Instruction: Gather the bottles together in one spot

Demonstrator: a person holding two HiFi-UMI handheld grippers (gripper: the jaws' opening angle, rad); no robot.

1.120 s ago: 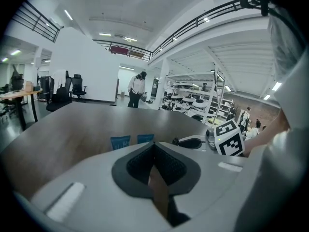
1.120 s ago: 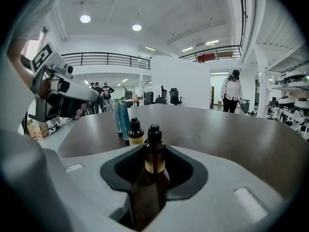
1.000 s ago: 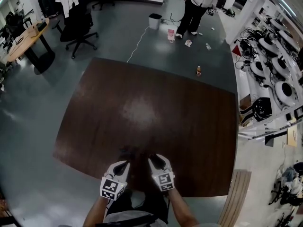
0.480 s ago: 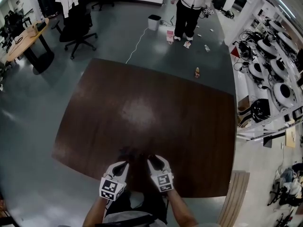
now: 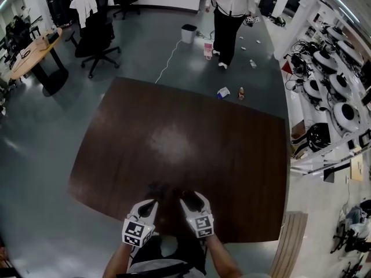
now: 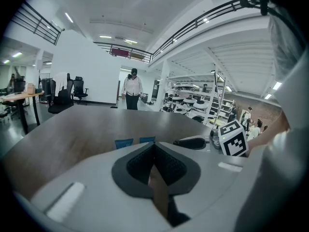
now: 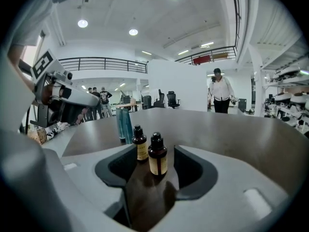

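Note:
Two small amber bottles with black caps stand upright on the dark wooden table (image 5: 174, 138), close to its near edge. In the right gripper view the nearer bottle (image 7: 157, 155) stands between my right gripper's (image 7: 156, 172) jaws. The other bottle (image 7: 140, 144) is just behind it to the left. The jaws have just been opening and stand wide, their pads clear of the nearer bottle. My left gripper (image 6: 153, 146) is shut with nothing in it. In the head view the left gripper (image 5: 152, 202) and right gripper (image 5: 186, 197) sit side by side at the table's near edge.
A person (image 5: 230, 7) walks on the floor beyond the table's far side. A small bottle (image 5: 242, 91) and a white scrap (image 5: 223, 92) lie there, with a bin (image 5: 189, 32) and office chairs (image 5: 93, 25) further back. Shelves of equipment (image 5: 333, 91) line the right.
The person at the back has walked closer to the table, and a white scrap now shows by its far edge. Both grippers have stayed where they were.

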